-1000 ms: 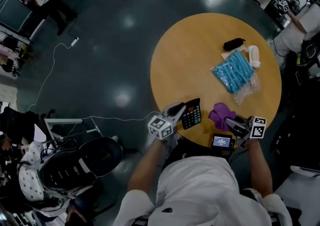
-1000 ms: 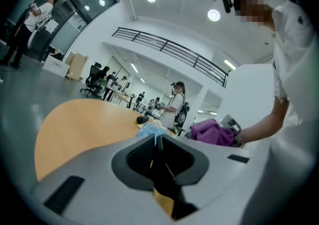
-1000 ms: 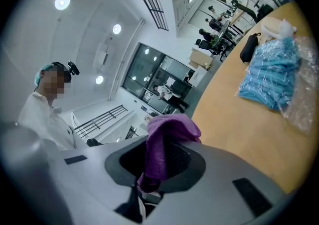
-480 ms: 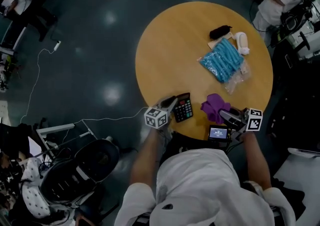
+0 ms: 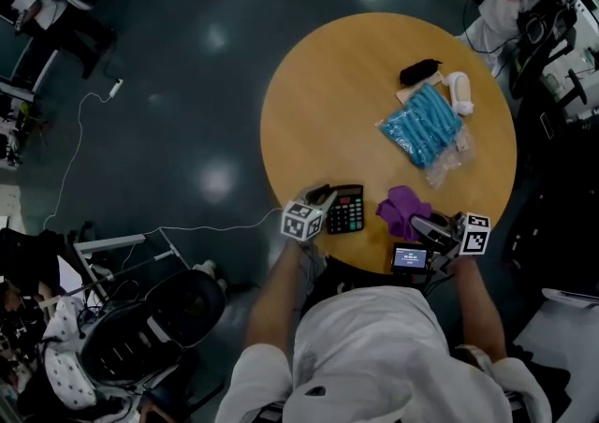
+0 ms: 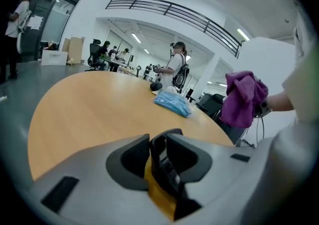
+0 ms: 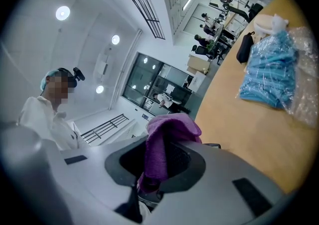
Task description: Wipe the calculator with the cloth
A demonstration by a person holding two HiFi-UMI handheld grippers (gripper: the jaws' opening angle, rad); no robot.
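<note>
The black calculator (image 5: 348, 209) lies on the round wooden table (image 5: 318, 112) near its front edge. My left gripper (image 5: 321, 196) is at the calculator's left edge. In the left gripper view the calculator (image 6: 164, 162) stands edge-on between the jaws of the left gripper (image 6: 158, 142). The jaws have just been opening, and a strip of table shows beside the left jaw. My right gripper (image 5: 423, 223) is shut on the purple cloth (image 5: 404, 208), held just right of the calculator. The cloth (image 7: 167, 134) hangs bunched from the right gripper (image 7: 162, 157).
A blue packet in clear wrap (image 5: 426, 126), a black pouch (image 5: 418, 69) and a white item (image 5: 460, 91) lie at the table's far right. A small screen device (image 5: 412, 258) sits at my waist. A person stands beyond the table. An office chair (image 5: 150, 318) is at my left.
The left gripper has come down with the calculator, which was tilted up at the table's edge and now lies flat on the table. The right gripper with the cloth has hardly moved.
</note>
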